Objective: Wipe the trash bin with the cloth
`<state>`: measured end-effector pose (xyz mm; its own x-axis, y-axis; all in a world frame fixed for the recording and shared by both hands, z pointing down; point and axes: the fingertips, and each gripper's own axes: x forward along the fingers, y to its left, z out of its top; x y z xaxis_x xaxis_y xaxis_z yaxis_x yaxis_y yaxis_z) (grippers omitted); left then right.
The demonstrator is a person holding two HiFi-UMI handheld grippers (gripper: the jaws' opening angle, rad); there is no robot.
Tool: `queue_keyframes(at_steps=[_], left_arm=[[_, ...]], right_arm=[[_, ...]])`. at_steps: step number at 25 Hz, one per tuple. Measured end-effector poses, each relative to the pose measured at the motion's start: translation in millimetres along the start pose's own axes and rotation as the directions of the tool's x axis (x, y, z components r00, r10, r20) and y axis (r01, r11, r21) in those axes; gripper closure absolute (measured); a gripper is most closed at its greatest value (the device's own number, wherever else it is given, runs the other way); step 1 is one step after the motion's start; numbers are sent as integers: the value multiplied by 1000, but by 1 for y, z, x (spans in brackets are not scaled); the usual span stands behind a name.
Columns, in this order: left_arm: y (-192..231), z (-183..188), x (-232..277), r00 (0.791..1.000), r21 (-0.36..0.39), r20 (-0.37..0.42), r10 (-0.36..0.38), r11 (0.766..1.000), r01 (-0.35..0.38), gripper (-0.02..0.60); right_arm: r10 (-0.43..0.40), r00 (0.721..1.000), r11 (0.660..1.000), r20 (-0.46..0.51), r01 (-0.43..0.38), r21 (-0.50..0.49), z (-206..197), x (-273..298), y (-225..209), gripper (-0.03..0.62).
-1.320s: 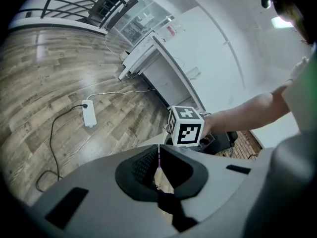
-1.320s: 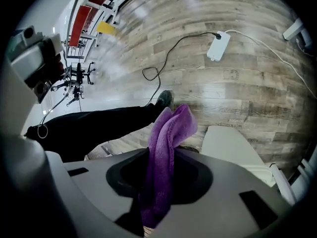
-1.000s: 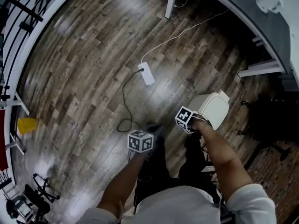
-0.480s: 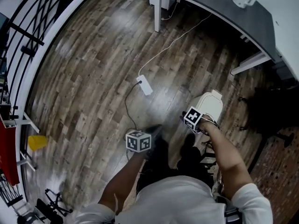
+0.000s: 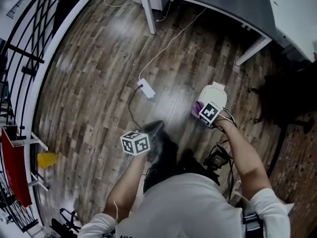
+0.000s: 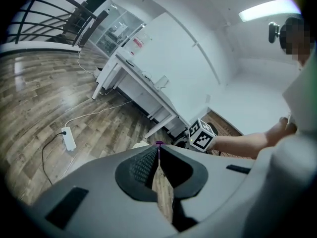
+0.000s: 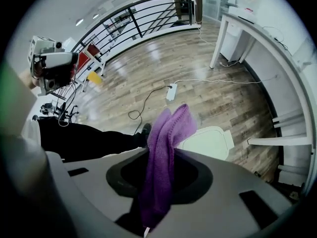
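**Head view:** left gripper (image 5: 141,140) over wood floor (image 5: 89,83). Right gripper (image 5: 204,112) holds purple cloth (image 5: 197,106) at near edge of white trash bin (image 5: 214,92). Bin stands on floor near desk (image 5: 213,6). Power strip (image 5: 146,88) on floor, left of bin.

**Left gripper view:** jaws pressed together, nothing between them.

**Right gripper view:** jaws clamped on cloth. Free end of cloth stands up beside bin lid; cannot tell whether they touch.
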<state>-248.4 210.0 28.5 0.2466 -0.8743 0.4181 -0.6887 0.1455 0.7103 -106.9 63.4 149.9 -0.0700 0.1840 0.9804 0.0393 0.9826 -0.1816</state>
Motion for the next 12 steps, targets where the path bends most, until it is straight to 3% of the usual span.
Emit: queue_keyframes(at_steps=[6,9,12], left_arm=[[-52,-18,4,1000,37,18,-17,999,17,577],[-79,-31,0,999,64,19,-39,997,38,577],[-105,-43,-10,998,91,17,-65,994,64,577]], right_arm=[[-79,991,996,104,75,42,-56,-29,-13,485],[-167,976,984,141,156,84,-86,-44,-24,485],[-215,955,971,203,187,148,-109,-63,-19,485]])
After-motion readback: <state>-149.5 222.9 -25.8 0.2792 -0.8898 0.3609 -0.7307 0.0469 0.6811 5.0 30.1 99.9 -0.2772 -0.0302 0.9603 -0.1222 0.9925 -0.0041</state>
